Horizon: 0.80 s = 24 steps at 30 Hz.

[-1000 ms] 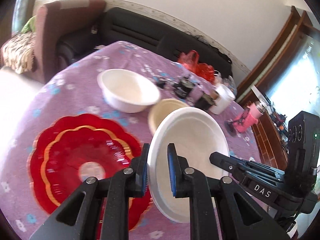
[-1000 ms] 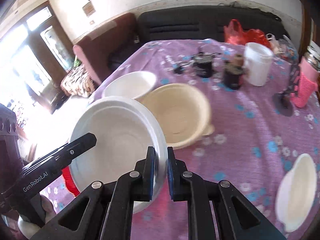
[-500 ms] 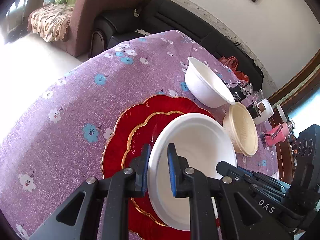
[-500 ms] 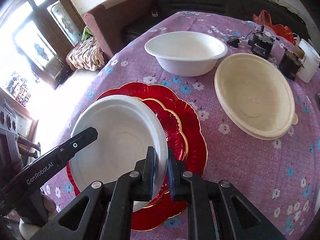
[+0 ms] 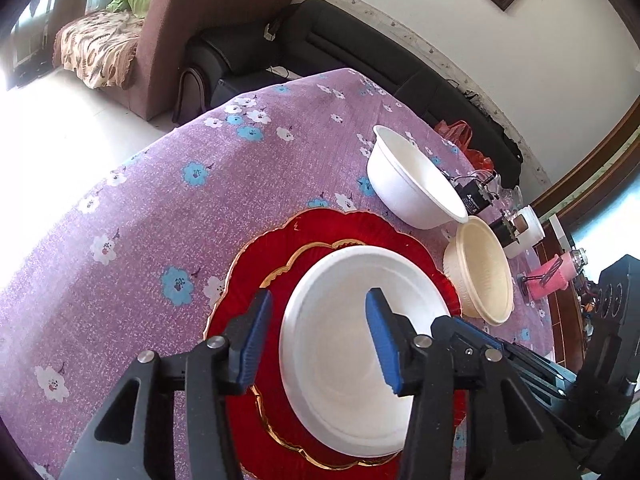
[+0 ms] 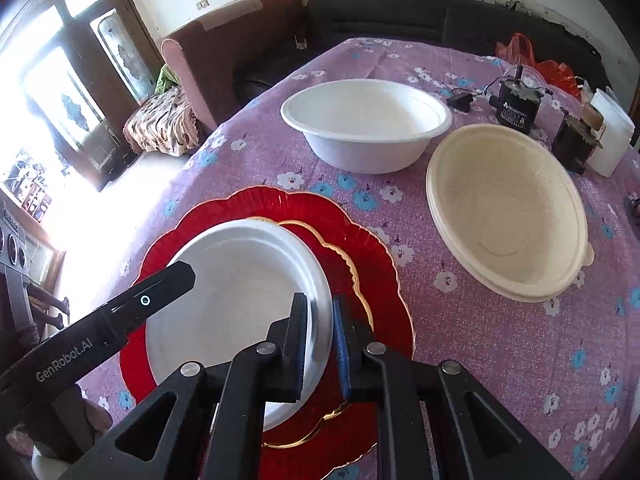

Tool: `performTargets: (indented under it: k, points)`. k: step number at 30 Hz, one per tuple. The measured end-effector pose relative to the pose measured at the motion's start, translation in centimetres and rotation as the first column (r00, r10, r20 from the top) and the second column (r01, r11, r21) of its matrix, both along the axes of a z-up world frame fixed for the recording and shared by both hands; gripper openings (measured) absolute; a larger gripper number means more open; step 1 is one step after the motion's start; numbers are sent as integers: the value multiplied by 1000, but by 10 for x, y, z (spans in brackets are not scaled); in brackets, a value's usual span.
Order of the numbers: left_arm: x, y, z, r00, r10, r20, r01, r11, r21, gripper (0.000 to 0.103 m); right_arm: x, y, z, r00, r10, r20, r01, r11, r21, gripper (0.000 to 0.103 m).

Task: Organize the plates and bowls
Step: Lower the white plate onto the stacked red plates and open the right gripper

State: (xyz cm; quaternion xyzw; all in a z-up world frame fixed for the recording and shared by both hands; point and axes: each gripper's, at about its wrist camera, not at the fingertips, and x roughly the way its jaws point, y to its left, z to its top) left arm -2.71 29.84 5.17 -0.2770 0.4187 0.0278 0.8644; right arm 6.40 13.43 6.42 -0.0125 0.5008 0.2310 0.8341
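Observation:
A white paper plate (image 5: 340,344) (image 6: 240,304) lies on a red scalloped plate with gold trim (image 5: 276,256) (image 6: 360,248). My left gripper (image 5: 318,338) is open, its fingers astride the white plate's left rim. My right gripper (image 6: 320,340) has its jaws close on the white plate's right rim, with a small gap showing. A white bowl (image 5: 408,188) (image 6: 368,124) and a cream bowl (image 5: 484,272) (image 6: 508,208) stand beyond the red plate.
The purple flowered tablecloth (image 5: 168,216) (image 6: 500,344) covers the table. Small black devices (image 6: 516,106), a white cup (image 6: 610,136) and a pink item (image 5: 556,276) stand at the far side. A sofa (image 5: 320,44) and an armchair (image 5: 192,20) are behind the table.
The white plate came down from the air onto the red plate. My left gripper opened and let go of its rim. My right gripper stayed at the right rim.

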Motion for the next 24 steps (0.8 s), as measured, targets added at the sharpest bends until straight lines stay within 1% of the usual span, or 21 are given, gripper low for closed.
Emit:
performTargets:
  k: [2, 4, 6, 7, 8, 9, 12, 15, 19, 22, 24]
  points:
    - [-3, 1, 5, 1000, 1, 13, -1, 1000, -4, 51, -3, -2, 5, 999, -2, 34, 2, 1000, 8, 20]
    - [-8, 2, 12, 1000, 5, 31, -5, 1000, 4, 53, -7, -7, 12, 998, -15, 55, 13, 999, 42, 25]
    - [-14, 2, 19, 999, 12, 52, -13, 1000, 20, 61, -10, -13, 18, 997, -31, 68, 26, 996, 83, 32]
    - [-17, 1, 23, 998, 16, 61, -17, 999, 28, 63, -13, -18, 21, 996, -40, 76, 33, 995, 97, 34]
    - [-21, 1, 27, 997, 18, 72, -21, 999, 36, 66, -17, -22, 24, 995, -49, 86, 40, 993, 108, 38]
    - [-24, -1, 30, 997, 19, 79, -23, 999, 44, 68, -22, -25, 27, 994, -55, 95, 44, 992, 116, 42]
    - [-33, -5, 39, 996, 14, 92, -21, 996, 85, 71, -38, -39, 32, 990, -71, 118, 55, 989, 135, 48]
    - [-43, -14, 48, 994, 4, 105, -17, 992, 124, 74, -56, -58, 32, 988, -88, 130, 69, 987, 144, 52]
    - [-56, -30, 61, 989, -14, 145, -12, 983, 182, 76, -80, -89, 29, 981, -122, 154, 103, 987, 127, 53]
    - [-64, -50, 71, 983, -49, 175, 9, 974, 225, 77, -97, -115, 24, 974, -164, 157, 144, 981, 134, 54]
    - [-69, -65, 76, 979, -81, 189, 34, 969, 243, 79, -108, -135, 19, 969, -203, 140, 180, 970, 161, 57]
